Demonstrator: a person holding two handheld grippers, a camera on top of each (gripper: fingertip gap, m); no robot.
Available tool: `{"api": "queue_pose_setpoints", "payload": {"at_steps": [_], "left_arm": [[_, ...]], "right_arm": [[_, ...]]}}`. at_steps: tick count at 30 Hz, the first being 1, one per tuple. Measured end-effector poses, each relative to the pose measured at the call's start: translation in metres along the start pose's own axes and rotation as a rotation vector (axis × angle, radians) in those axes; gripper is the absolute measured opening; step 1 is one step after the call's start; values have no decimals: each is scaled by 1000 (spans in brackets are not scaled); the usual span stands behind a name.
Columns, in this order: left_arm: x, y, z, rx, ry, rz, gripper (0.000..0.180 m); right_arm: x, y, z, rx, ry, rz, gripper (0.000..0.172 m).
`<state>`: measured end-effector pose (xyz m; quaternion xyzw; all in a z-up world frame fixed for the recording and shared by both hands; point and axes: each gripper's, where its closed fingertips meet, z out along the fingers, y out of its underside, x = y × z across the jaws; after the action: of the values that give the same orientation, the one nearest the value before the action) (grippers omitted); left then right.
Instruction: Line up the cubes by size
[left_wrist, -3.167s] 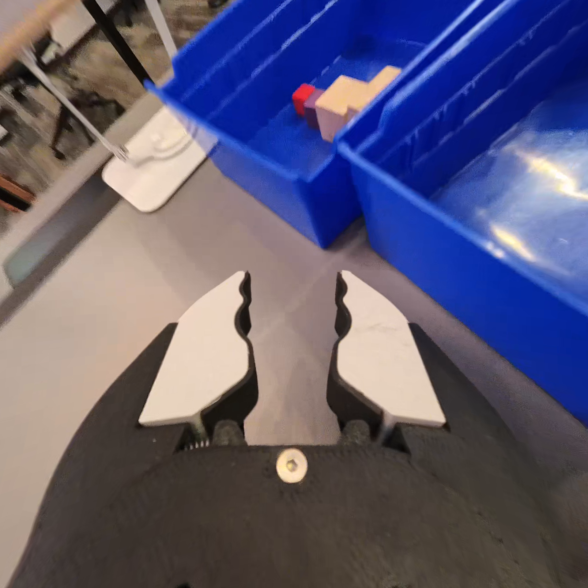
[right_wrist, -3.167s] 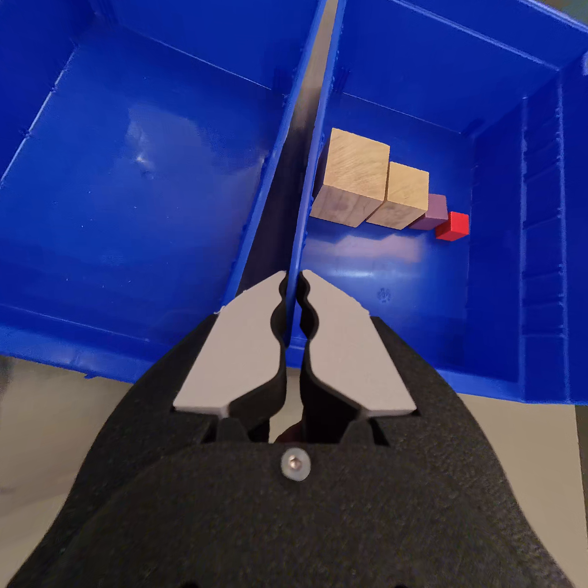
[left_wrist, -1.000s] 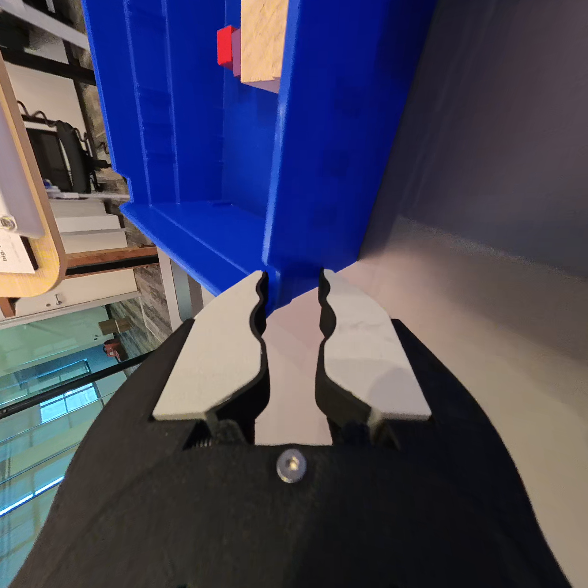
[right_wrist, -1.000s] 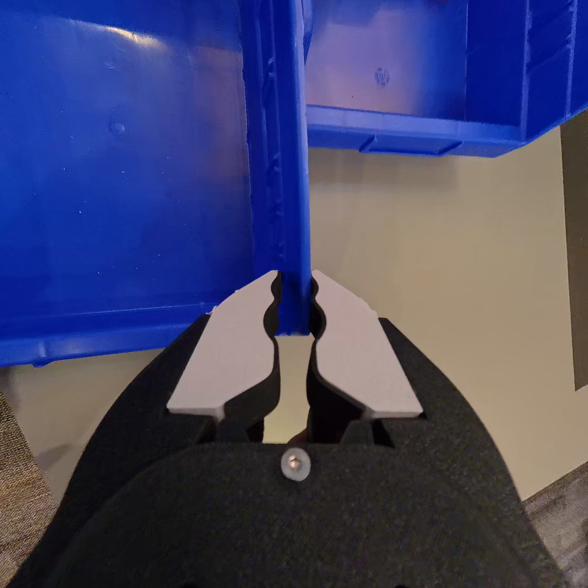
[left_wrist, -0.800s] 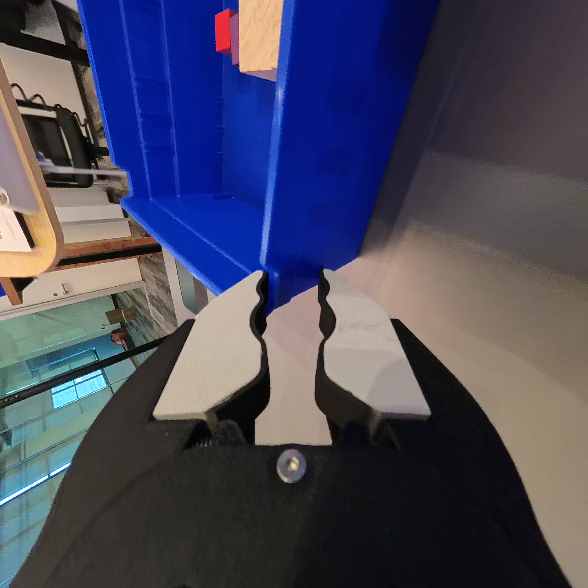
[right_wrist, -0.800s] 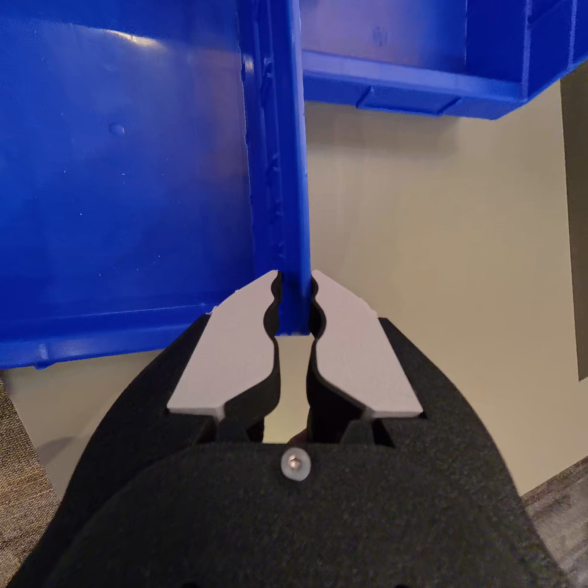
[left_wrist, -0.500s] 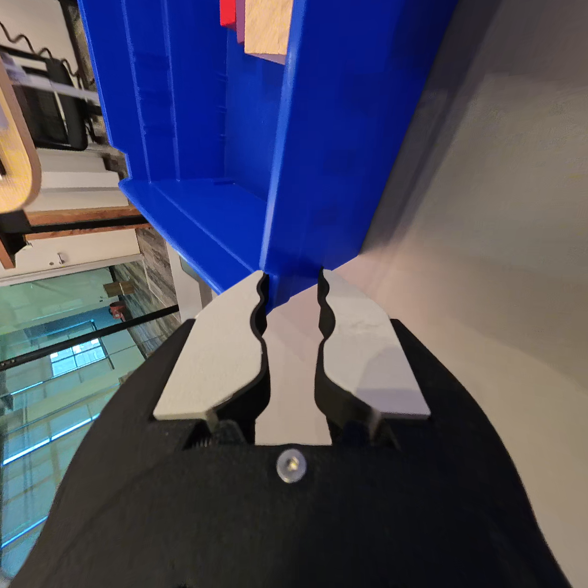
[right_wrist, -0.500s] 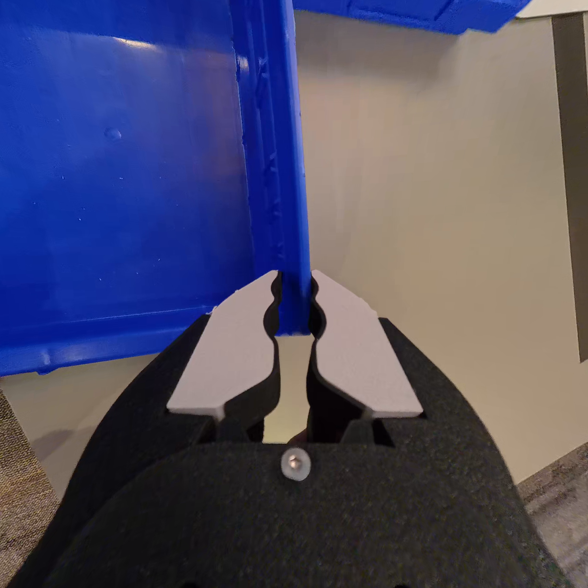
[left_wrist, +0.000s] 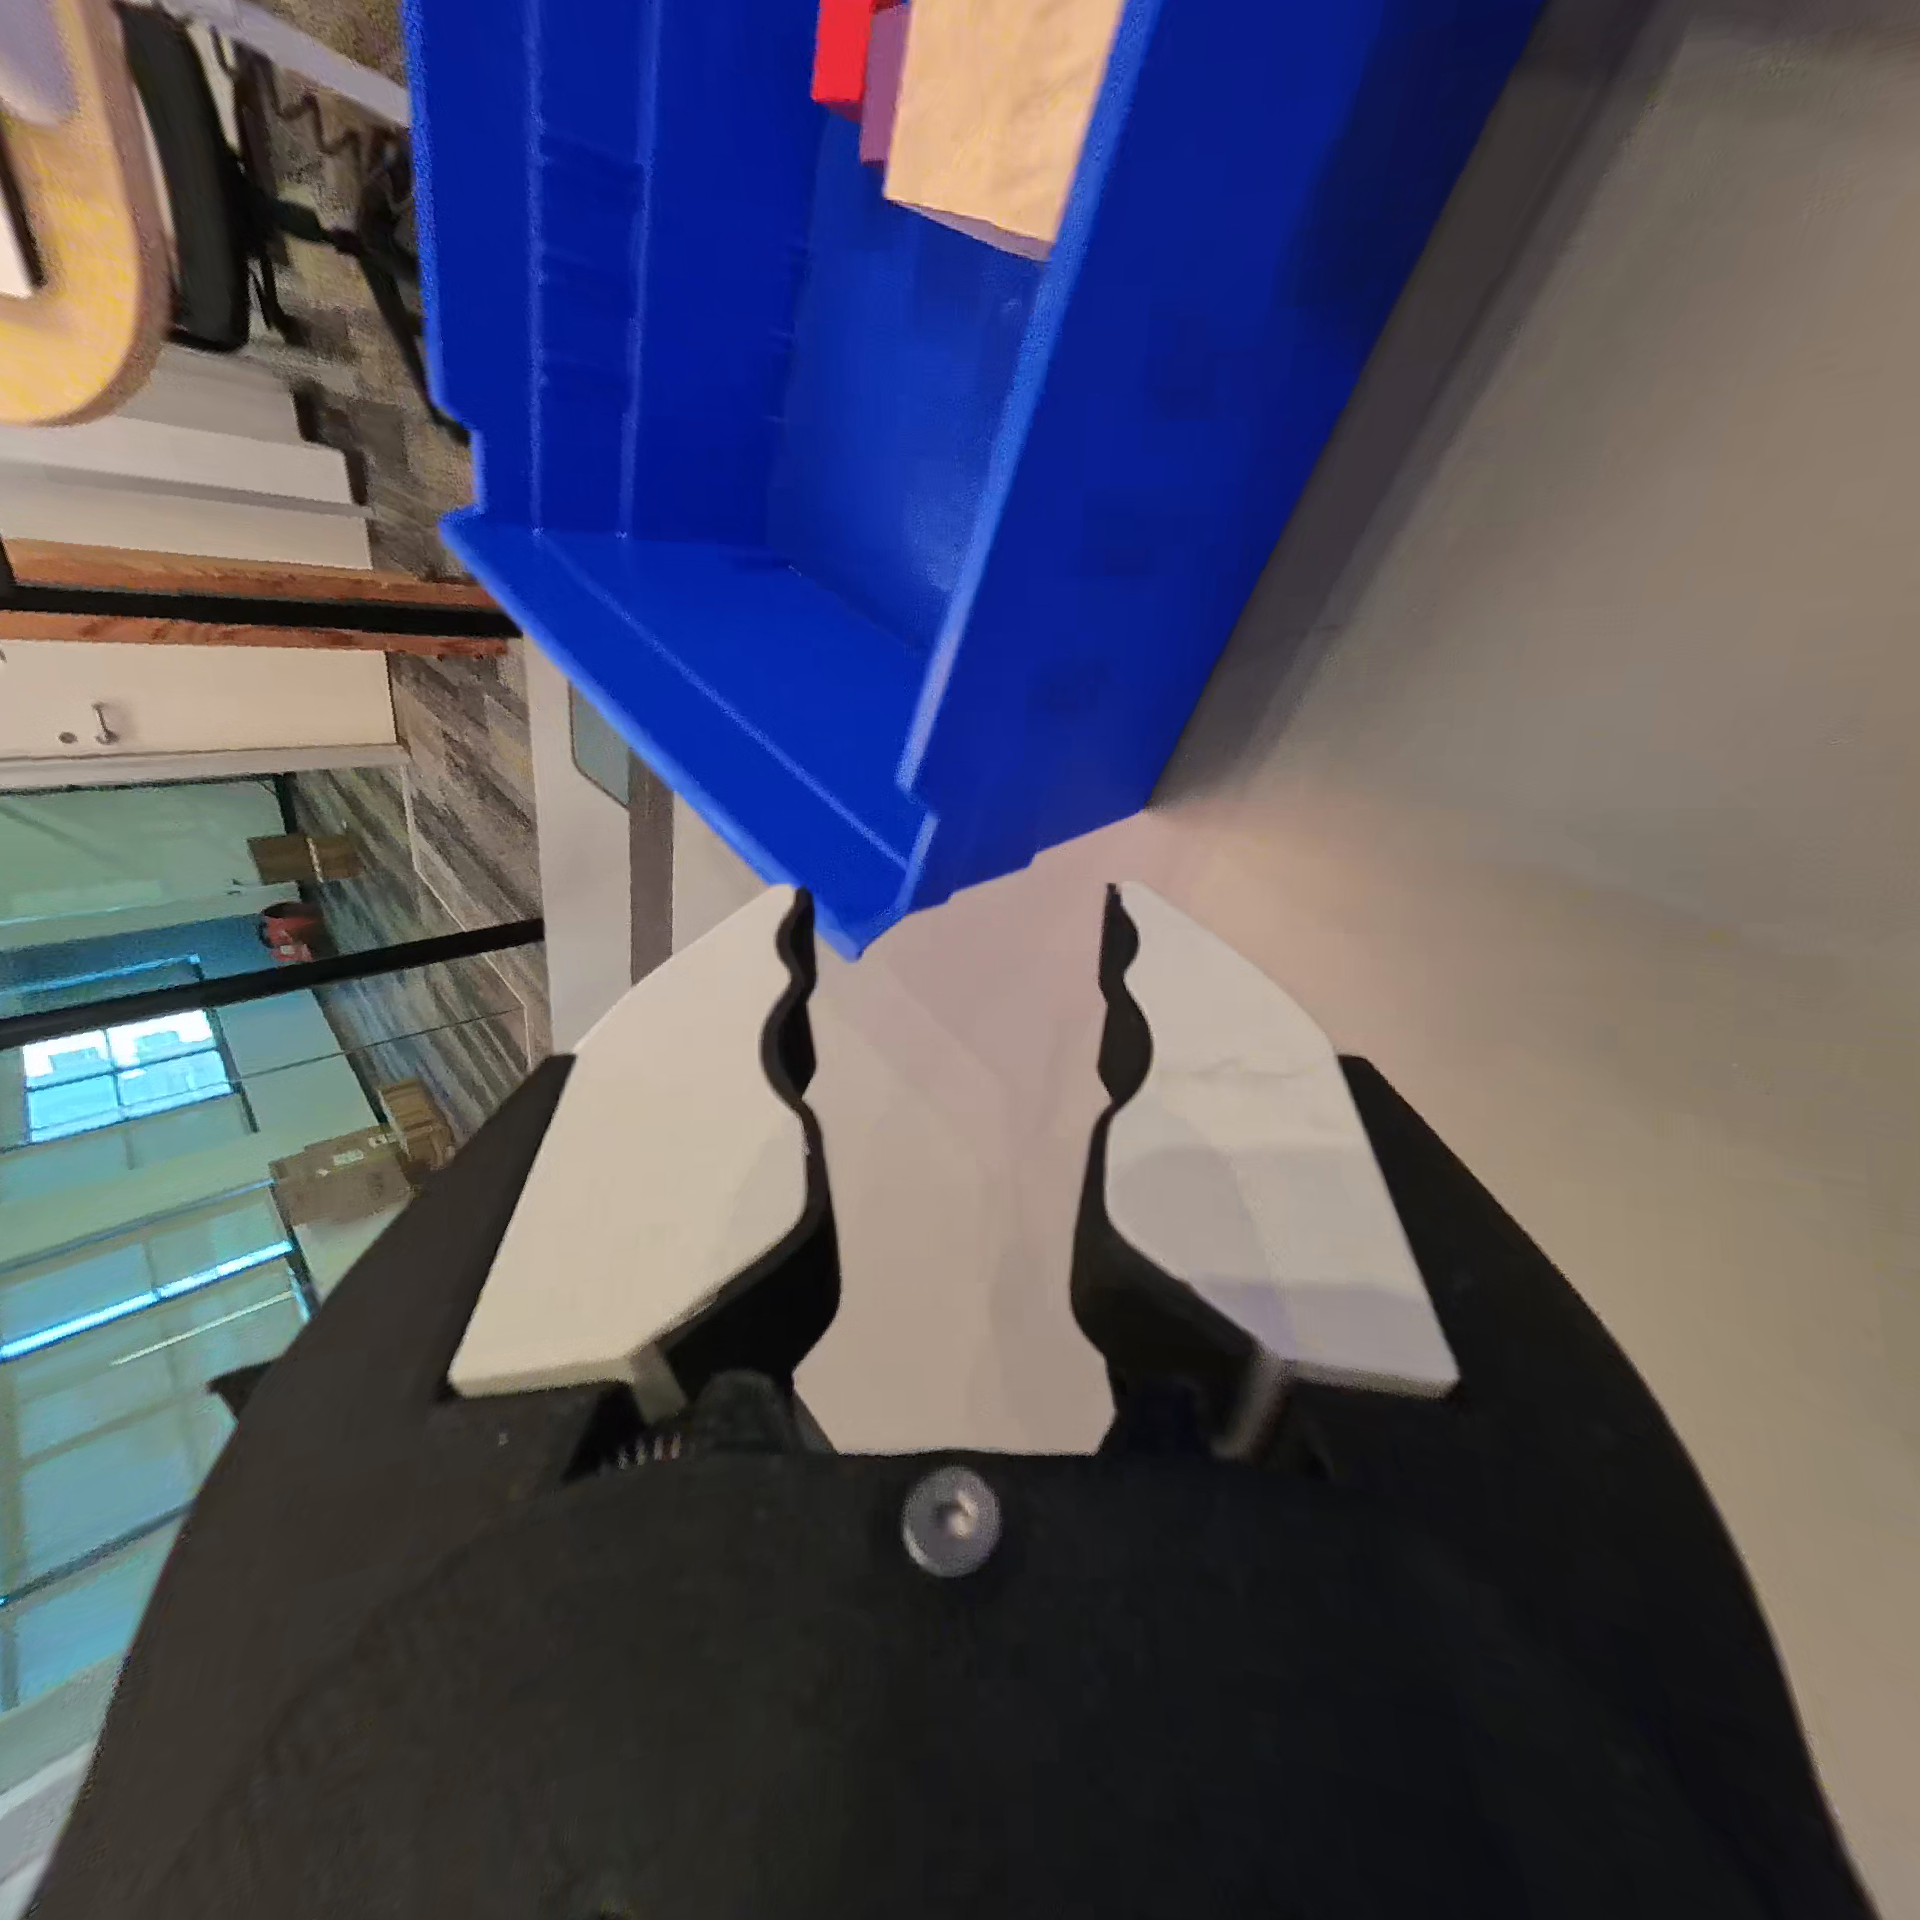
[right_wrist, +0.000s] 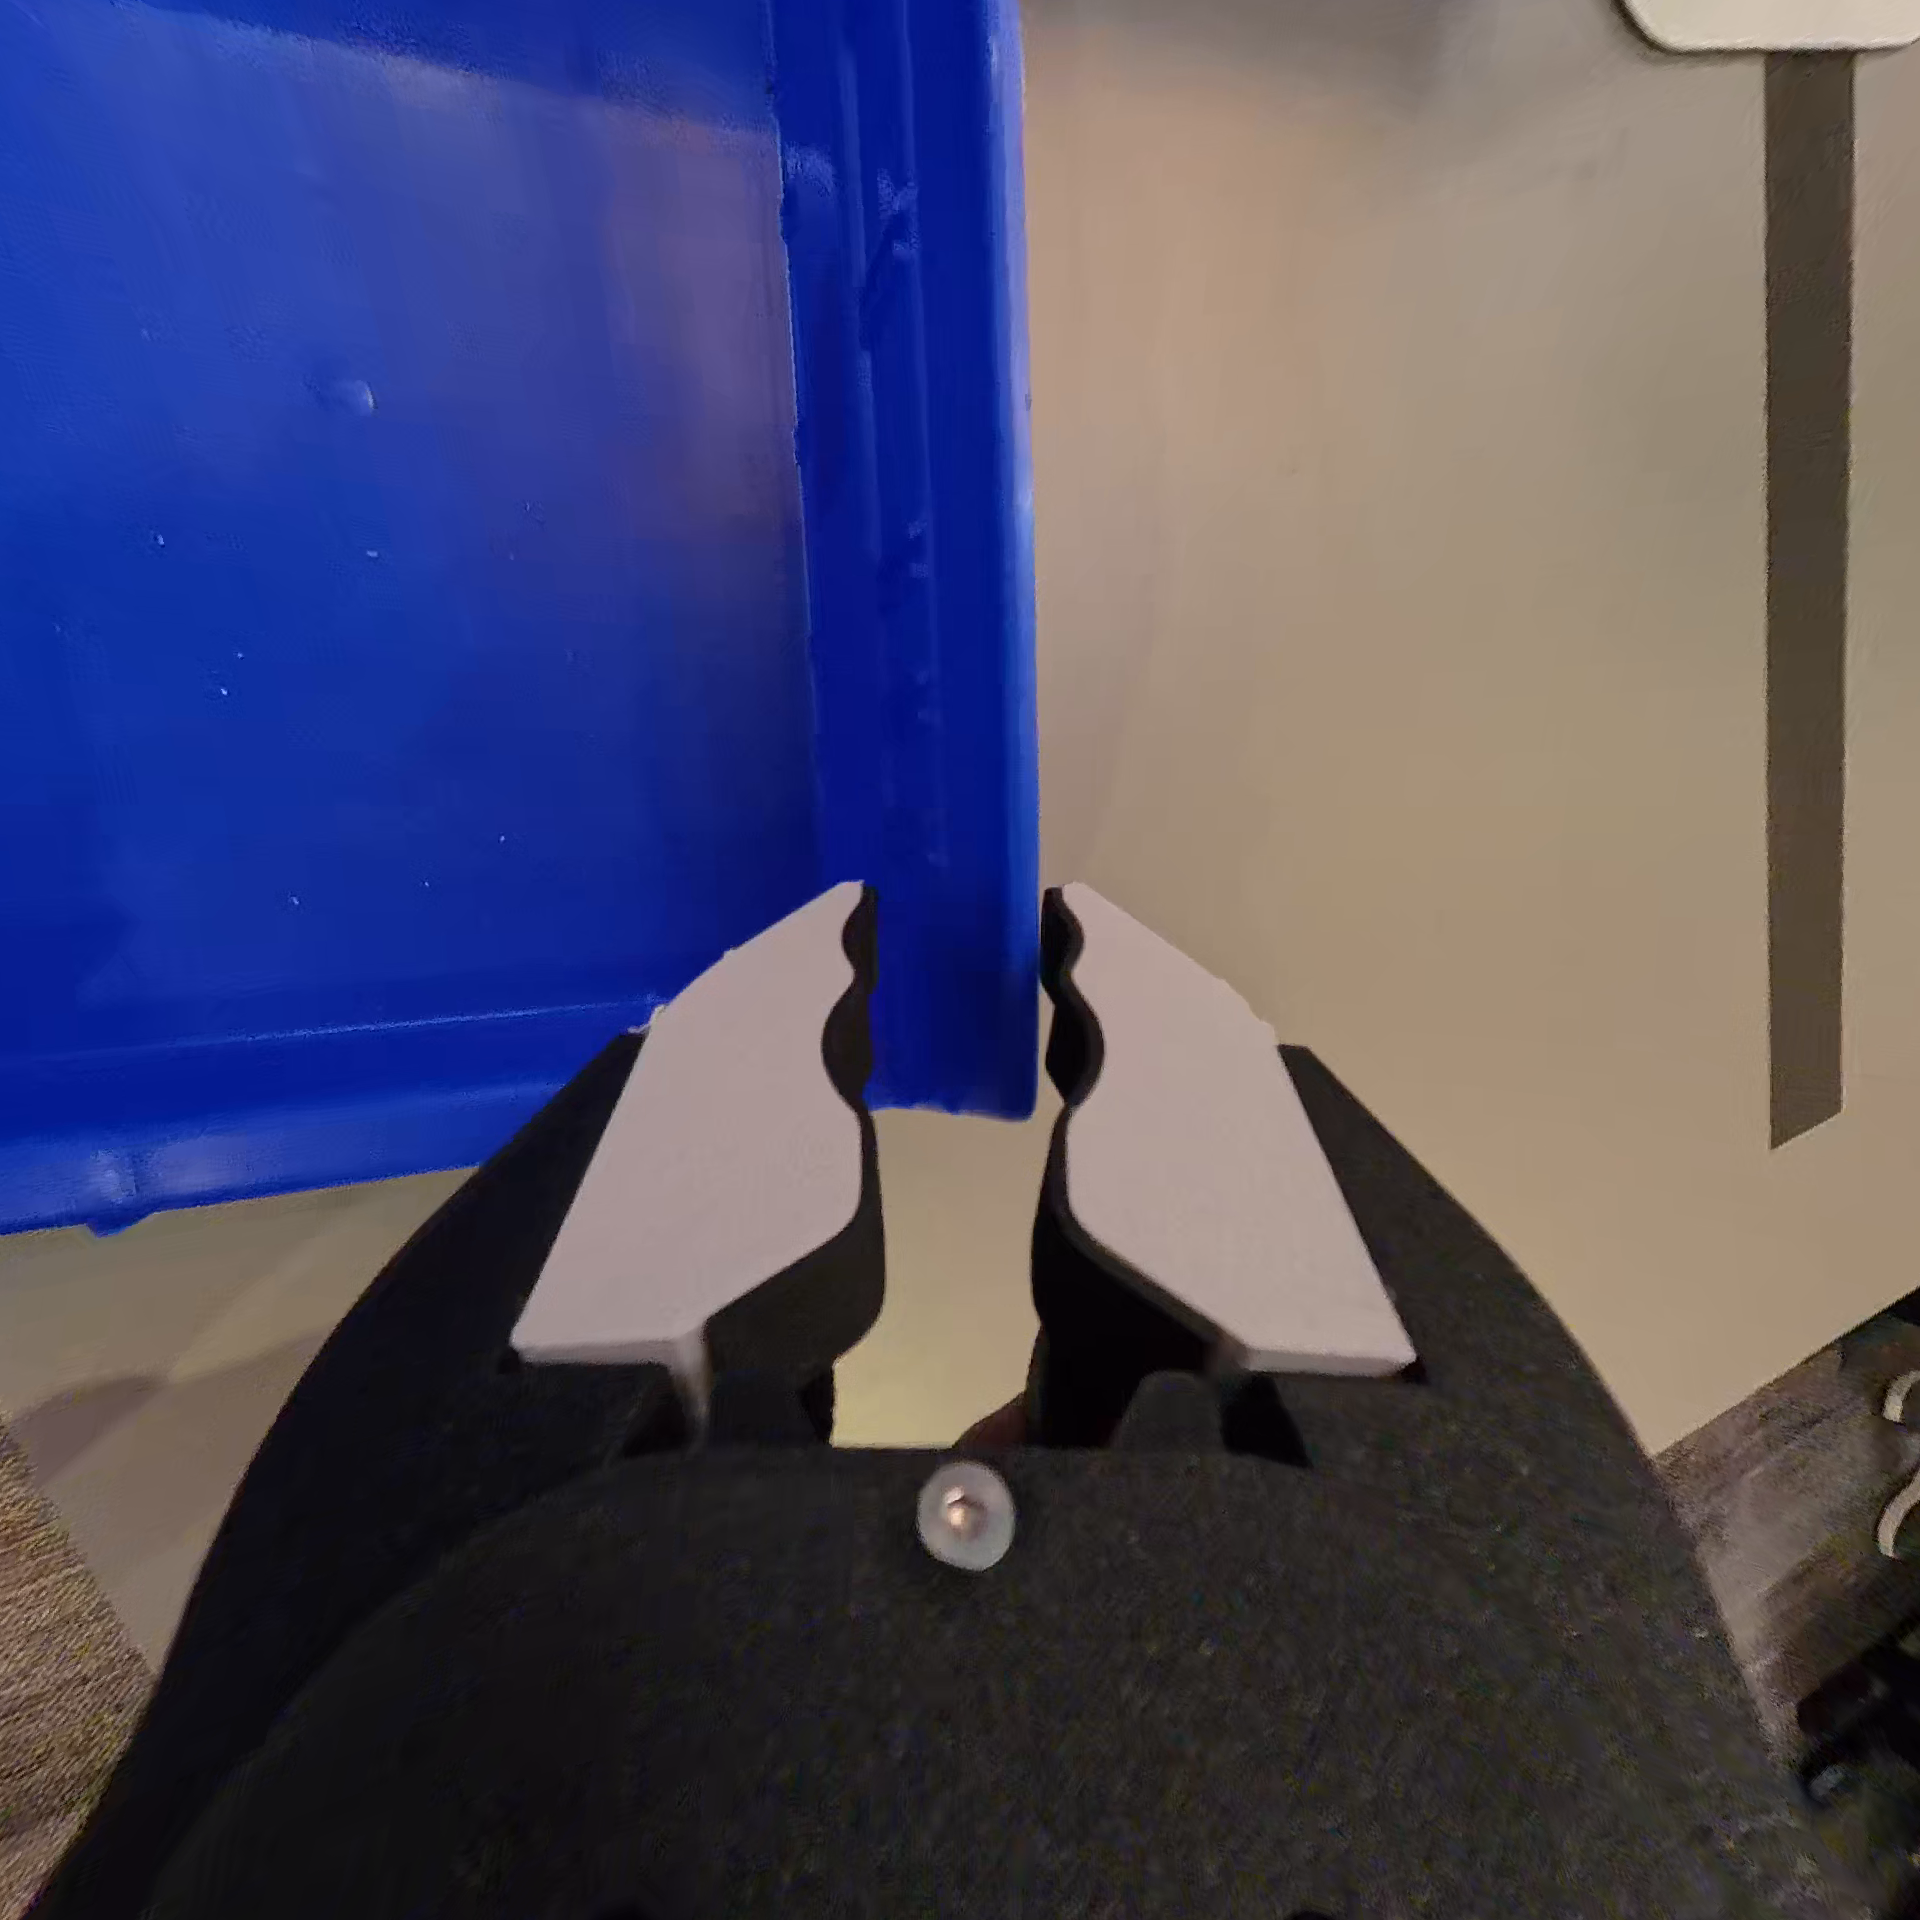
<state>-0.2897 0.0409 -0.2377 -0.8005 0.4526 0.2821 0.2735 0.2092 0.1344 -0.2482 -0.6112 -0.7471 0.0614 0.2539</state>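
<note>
In the left wrist view, the small red cube (left_wrist: 844, 52), the purple cube (left_wrist: 881, 99) and the pale wooden block (left_wrist: 997, 114) are cut off by the top edge inside the motion-blurred blue plastic bin (left_wrist: 727, 436); the purple cube is mostly hidden behind the block. In the right wrist view, a second blue plastic bin (right_wrist: 416, 520) runs off the top and left edges, its contents unseen.

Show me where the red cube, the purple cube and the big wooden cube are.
red cube (left_wrist: 844, 52): left wrist view, its visible side.
purple cube (left_wrist: 881, 94): left wrist view, exposed sliver.
big wooden cube (left_wrist: 997, 114): left wrist view, broad wood-grain face.
</note>
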Motion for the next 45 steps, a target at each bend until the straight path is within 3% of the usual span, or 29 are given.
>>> {"api": "queue_pose_setpoints", "payload": {"at_steps": [4,14,21,33,45], "left_arm": [[-2,-19,-18,58,21,-51,58],[42,-176,-18,279,120,130,50],[70,-224,4,257,174,111,33],[82,-226,10,265,261,43,20],[83,-142,-12,252,378,183,14]], "right_arm": [[0,-14,-4,14,10,-44,30],[2,-30,17,-68,32,-146,24],[1,-31,19,-40,27,-137,22],[0,-14,12,-13,-15,-91,19],[4,1,7,-2,-19,-34,18]]}}
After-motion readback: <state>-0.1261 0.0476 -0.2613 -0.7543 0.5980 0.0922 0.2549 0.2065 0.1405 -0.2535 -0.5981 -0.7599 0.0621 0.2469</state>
